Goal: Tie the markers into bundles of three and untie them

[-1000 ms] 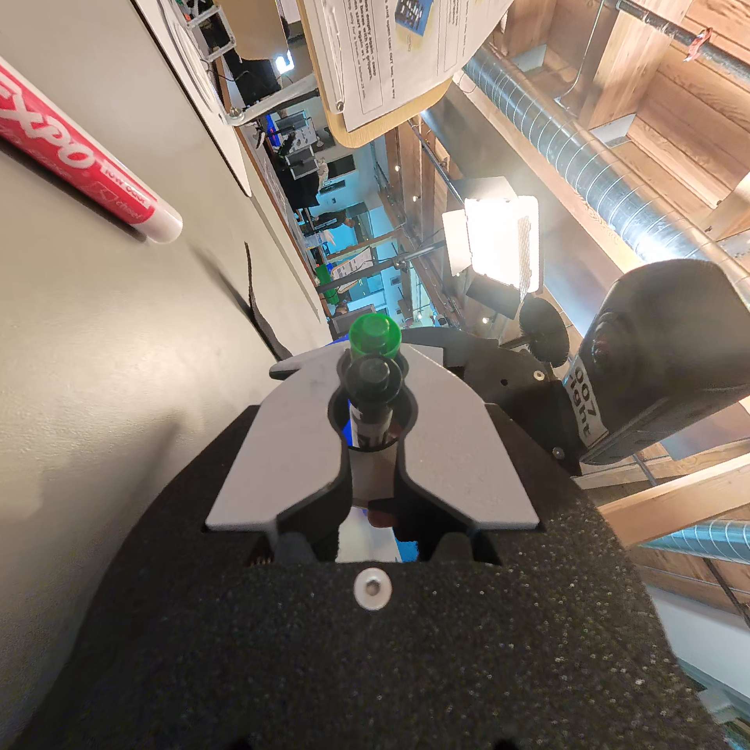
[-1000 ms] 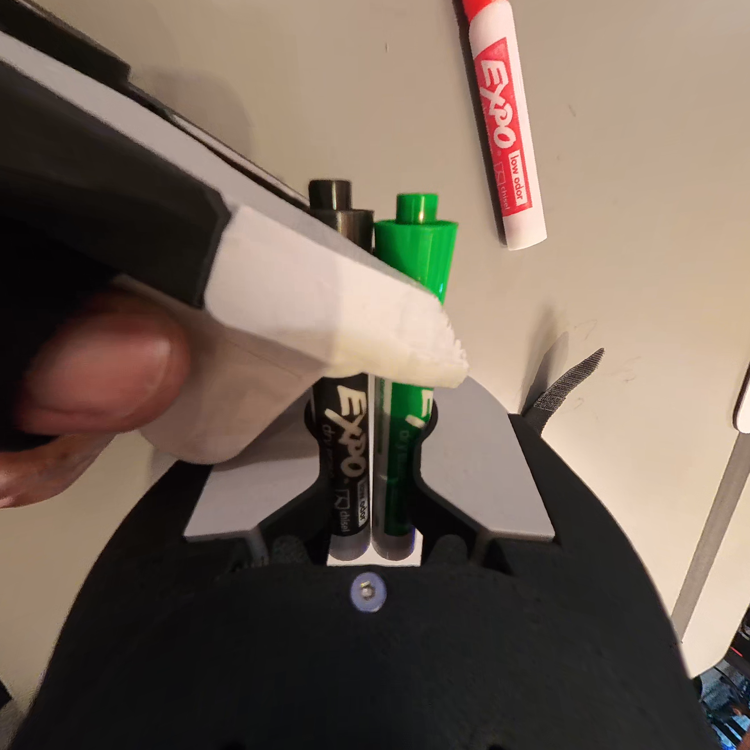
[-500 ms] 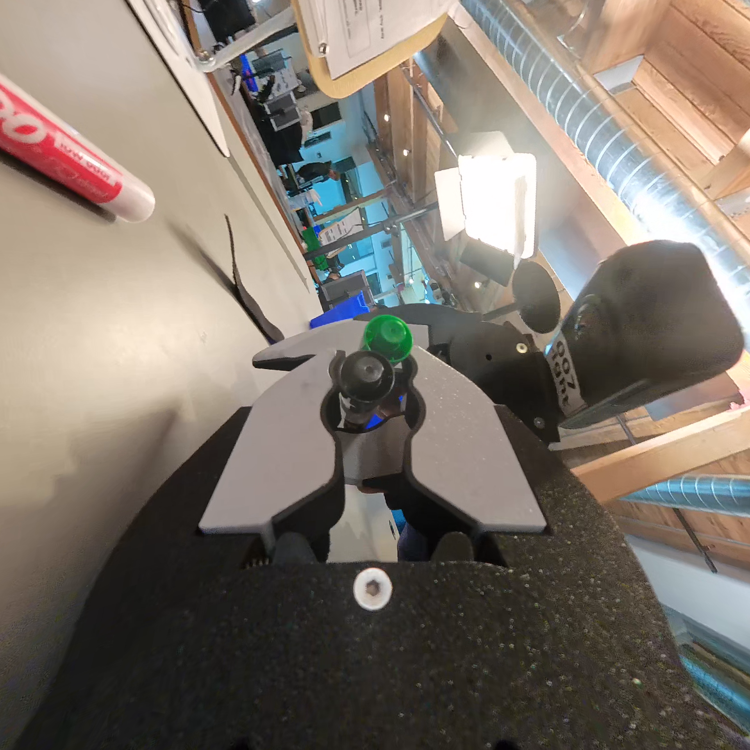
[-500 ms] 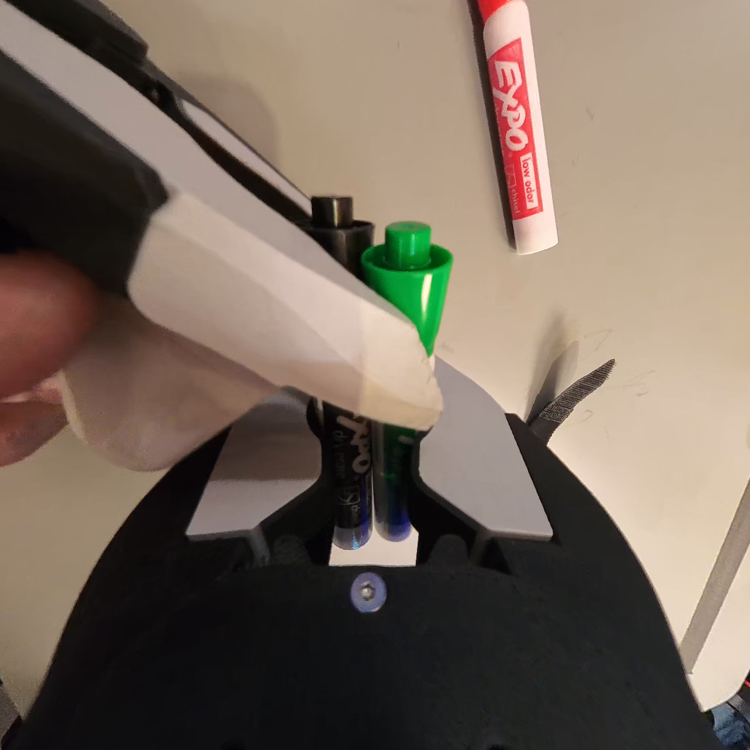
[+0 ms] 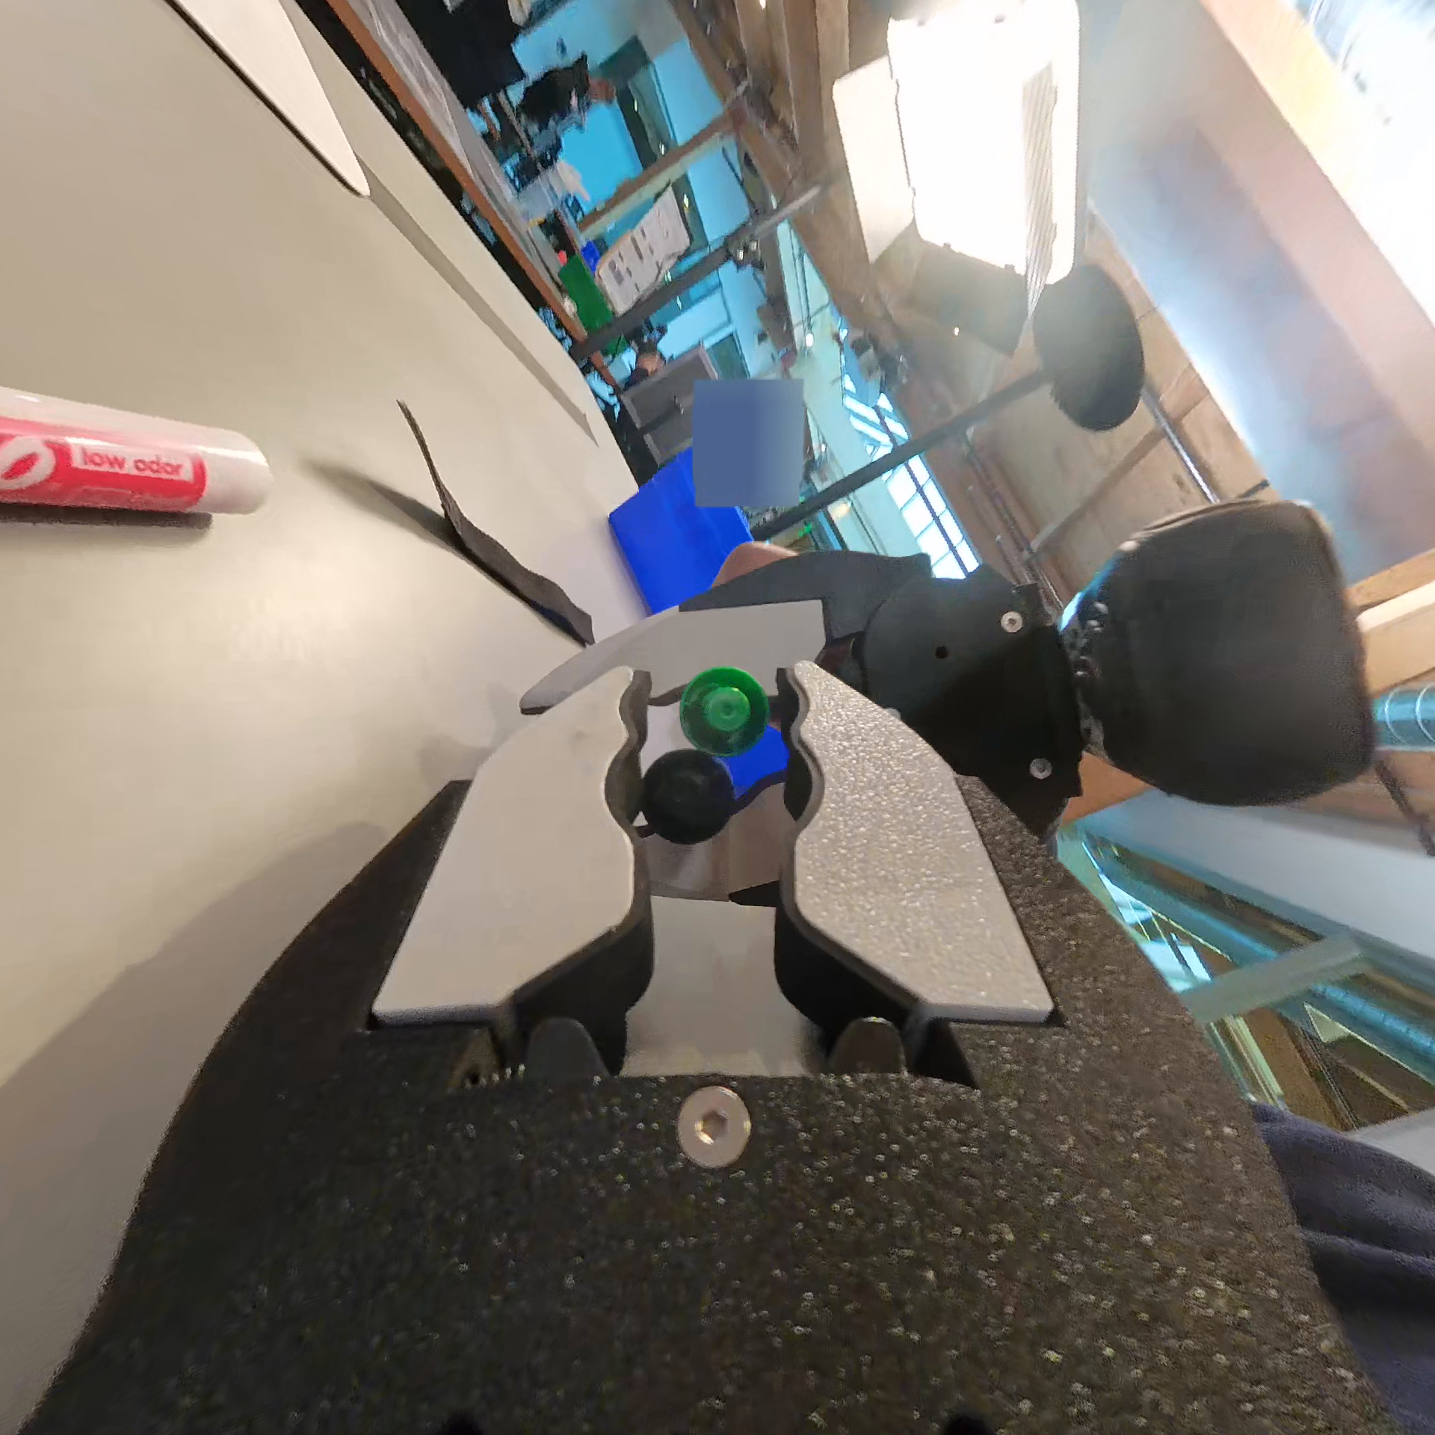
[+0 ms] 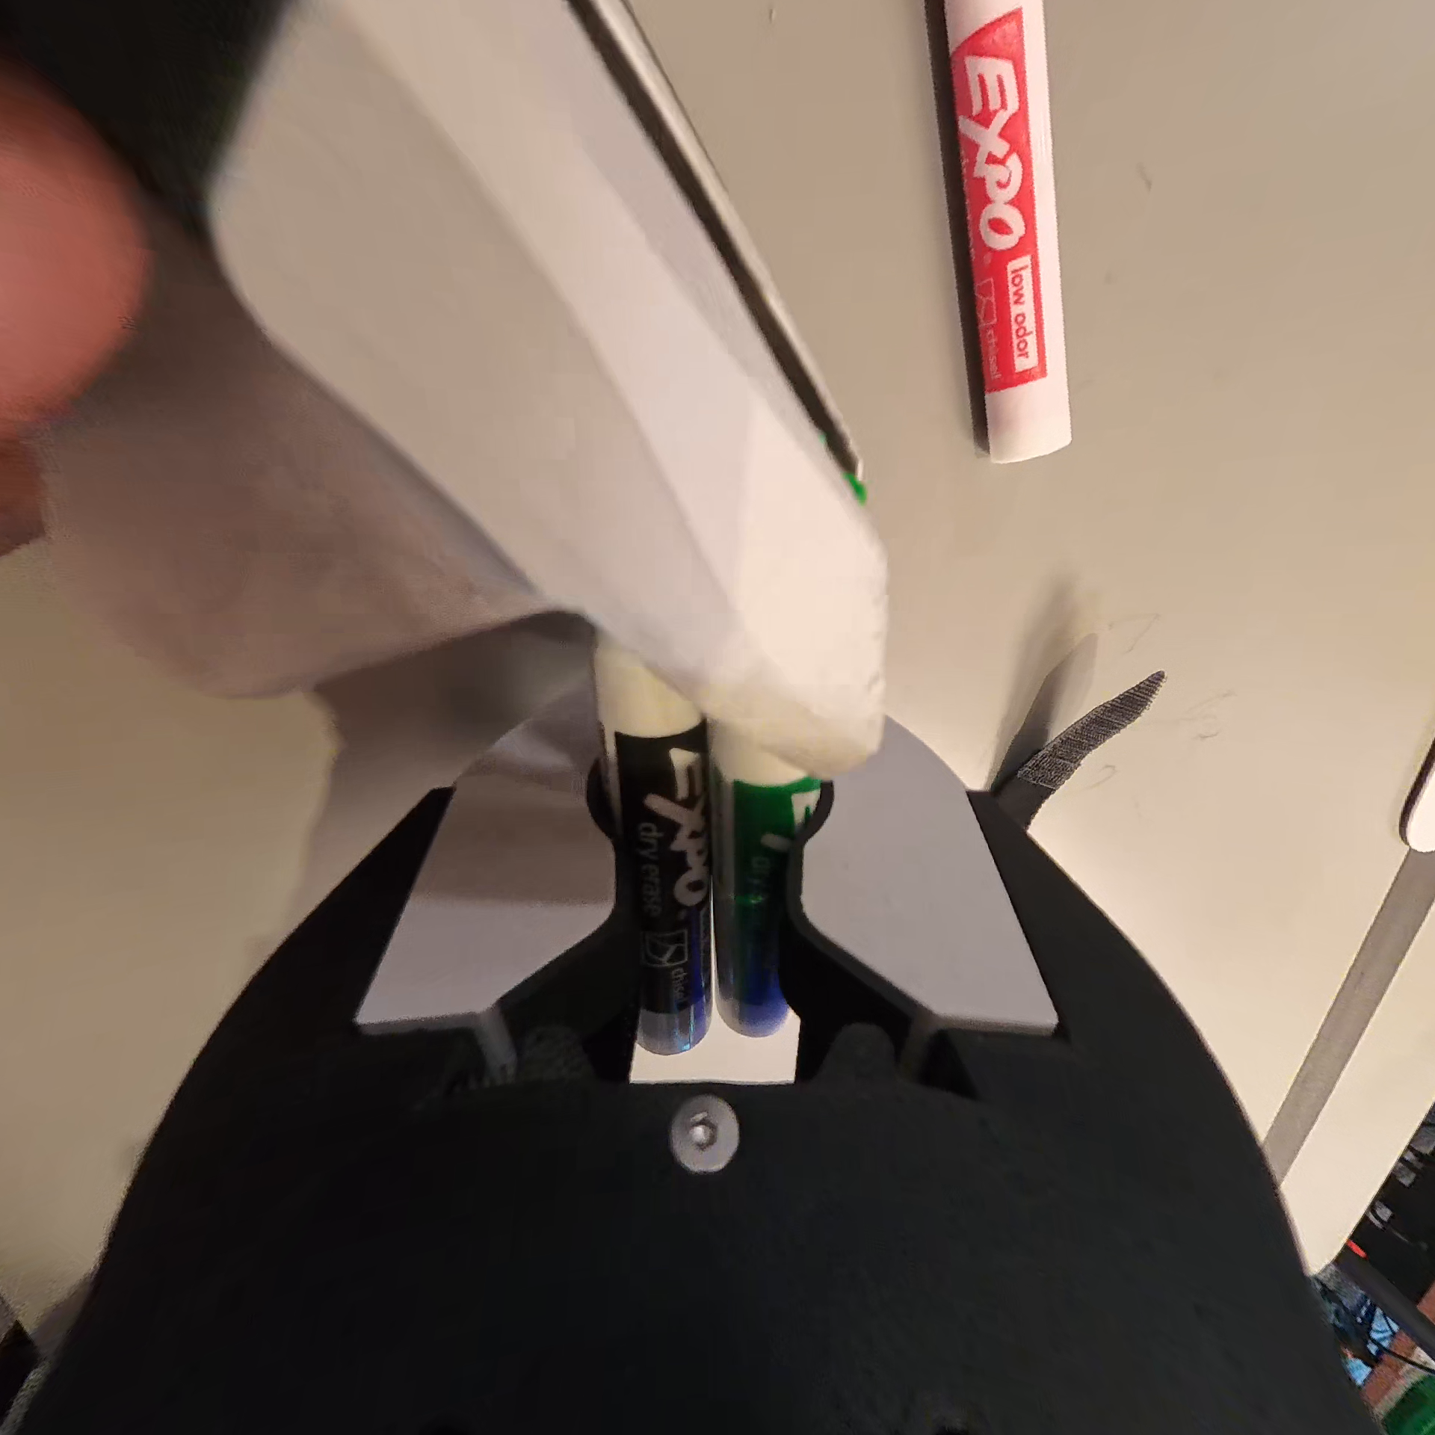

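Right tongs (image 6: pixel 703 784): clamped on black marker (image 6: pixel 668 877) and green marker (image 6: pixel 757 877).
Left tongs (image 5: pixel 707 745): apart around both caps.
Technique: keep pair parallel; fetch red marker (image 6: pixel 1005 233), strap (image 6: pixel 1087 745) from the surface (image 6: pixel 1242 466).

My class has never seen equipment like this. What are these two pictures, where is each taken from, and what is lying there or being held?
There is no robot. A person holds a two-fingered gripper in each hand, and each has a camera looking along its fingers. One picture is from the left gripper, the other from the right gripper. The right gripper clamps a black marker and a green marker side by side. The left gripper's fingers stand open around their capped ends. A red marker and a black strap lie on the pale table.
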A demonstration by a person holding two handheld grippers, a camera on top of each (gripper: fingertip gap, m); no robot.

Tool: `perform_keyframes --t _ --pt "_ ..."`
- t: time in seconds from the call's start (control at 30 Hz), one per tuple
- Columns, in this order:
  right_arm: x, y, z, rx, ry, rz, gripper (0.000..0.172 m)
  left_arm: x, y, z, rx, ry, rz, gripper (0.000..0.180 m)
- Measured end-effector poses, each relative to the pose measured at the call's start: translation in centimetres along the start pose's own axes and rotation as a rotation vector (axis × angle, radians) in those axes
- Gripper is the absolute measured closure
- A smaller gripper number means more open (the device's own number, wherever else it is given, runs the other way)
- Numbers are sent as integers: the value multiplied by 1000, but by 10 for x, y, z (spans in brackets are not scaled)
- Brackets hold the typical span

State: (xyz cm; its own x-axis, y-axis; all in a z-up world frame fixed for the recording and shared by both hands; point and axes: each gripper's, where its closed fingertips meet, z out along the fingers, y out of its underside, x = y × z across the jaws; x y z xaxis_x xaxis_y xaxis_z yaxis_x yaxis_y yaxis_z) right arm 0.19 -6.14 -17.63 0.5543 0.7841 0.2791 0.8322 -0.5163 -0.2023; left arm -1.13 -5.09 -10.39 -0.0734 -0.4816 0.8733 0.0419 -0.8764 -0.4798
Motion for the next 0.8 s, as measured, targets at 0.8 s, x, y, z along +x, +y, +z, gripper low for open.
perform_keyframes --t 0.8 --pt "-1 3 0 5 -12 -55 130 -7 5 3 93 -4 -206 161"
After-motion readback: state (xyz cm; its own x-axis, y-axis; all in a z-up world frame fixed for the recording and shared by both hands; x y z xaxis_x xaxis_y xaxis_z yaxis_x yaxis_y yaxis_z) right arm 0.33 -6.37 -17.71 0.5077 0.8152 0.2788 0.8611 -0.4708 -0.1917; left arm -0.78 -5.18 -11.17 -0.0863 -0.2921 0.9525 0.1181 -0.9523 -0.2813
